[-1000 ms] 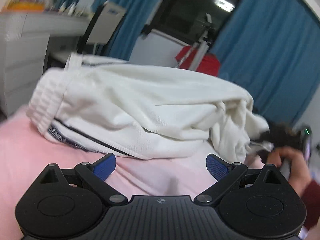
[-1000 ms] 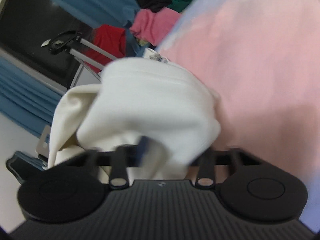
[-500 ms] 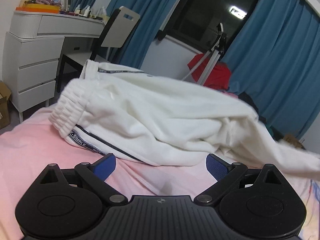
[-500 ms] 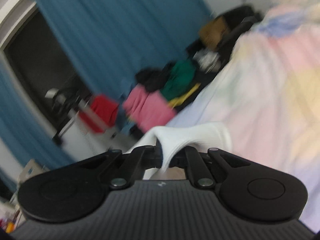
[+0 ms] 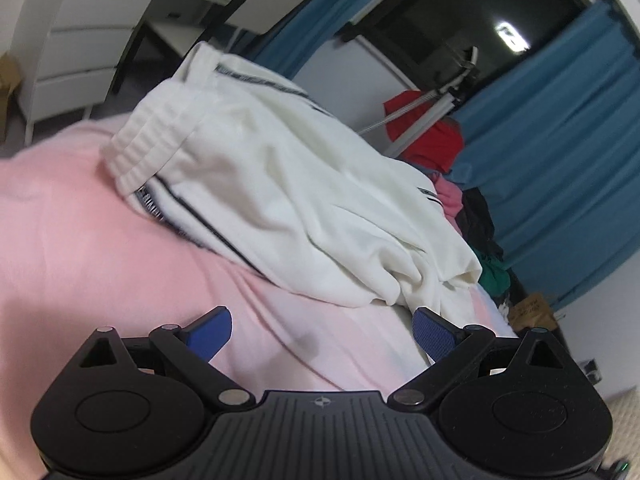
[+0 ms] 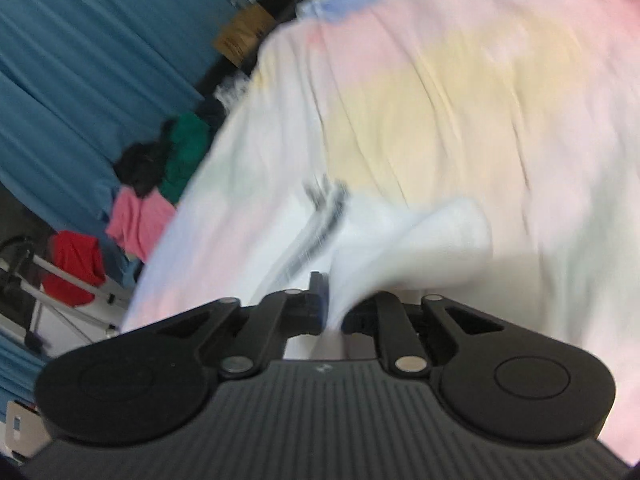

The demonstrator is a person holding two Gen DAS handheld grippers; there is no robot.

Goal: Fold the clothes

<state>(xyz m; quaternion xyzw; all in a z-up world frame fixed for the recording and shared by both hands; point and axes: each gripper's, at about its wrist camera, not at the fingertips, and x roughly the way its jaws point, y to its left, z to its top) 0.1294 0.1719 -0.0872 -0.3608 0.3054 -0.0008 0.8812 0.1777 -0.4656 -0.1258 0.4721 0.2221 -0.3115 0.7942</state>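
White trousers with a ribbed waistband and dark side stripes lie bunched on the pink bed sheet. My left gripper hovers open just in front of them, with only sheet between its blue pads. In the blurred right wrist view, a trouser leg end spreads over the pastel sheet. The leg's cloth runs back between the fingers of my right gripper. Its jaws are opening, and the cloth still looks pinched between the pads.
Blue curtains and a dark window are behind the bed. A white dresser and a chair stand at the far left. A tripod with red cloth and a heap of coloured clothes sit beside the bed. A cardboard box is further along.
My right gripper swung fast away from the bunched trousers, pulling a leg out over the sheet. The left view rolled and shifted a little. The person's hand is no longer in it.
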